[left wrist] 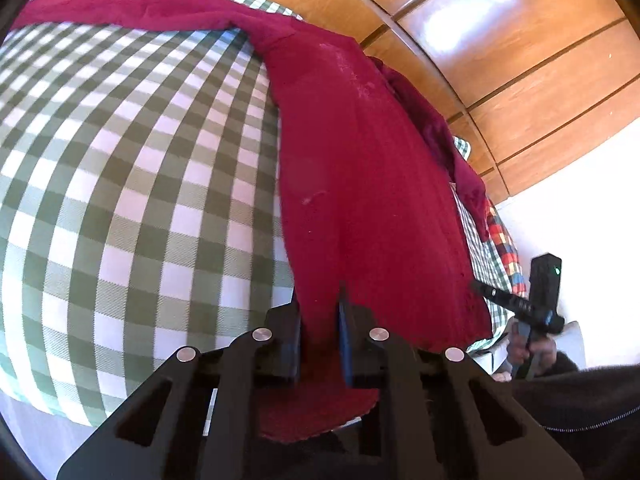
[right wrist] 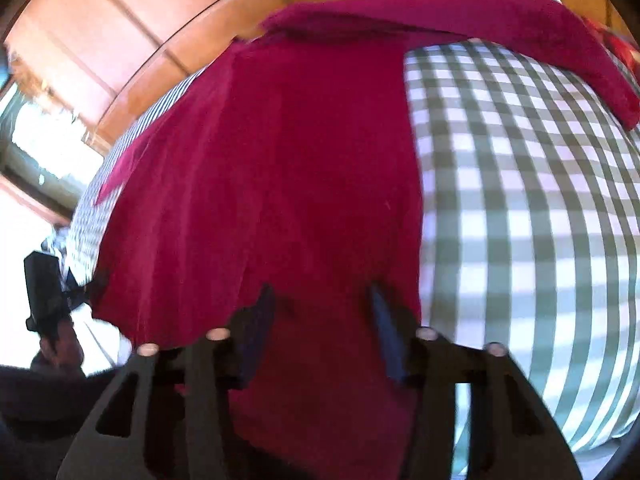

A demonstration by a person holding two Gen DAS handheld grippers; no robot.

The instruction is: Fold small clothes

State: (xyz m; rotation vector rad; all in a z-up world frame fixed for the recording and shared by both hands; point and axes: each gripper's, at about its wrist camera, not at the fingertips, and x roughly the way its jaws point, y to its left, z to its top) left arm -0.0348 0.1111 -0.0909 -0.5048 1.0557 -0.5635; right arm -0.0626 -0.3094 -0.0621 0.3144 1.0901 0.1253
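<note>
A dark red garment (left wrist: 372, 184) lies spread on a green and white checked cloth (left wrist: 132, 184), one long sleeve stretched across the far side. My left gripper (left wrist: 320, 300) is shut on the garment's near hem, with red cloth bunched between the fingers. In the right wrist view the same garment (right wrist: 288, 168) fills the middle and its sleeve runs to the upper right. My right gripper (right wrist: 322, 296) stands over the near hem with its fingers apart, cloth lying between them. The right gripper also shows in the left wrist view (left wrist: 532, 312).
A brown wooden panelled wall (left wrist: 500, 60) runs behind the checked surface (right wrist: 520, 200). A multicoloured plaid cloth (left wrist: 504, 240) lies at the surface's right edge. A bright window (right wrist: 44, 148) is at the left. The left gripper and the holder's hand show at the far left (right wrist: 48, 296).
</note>
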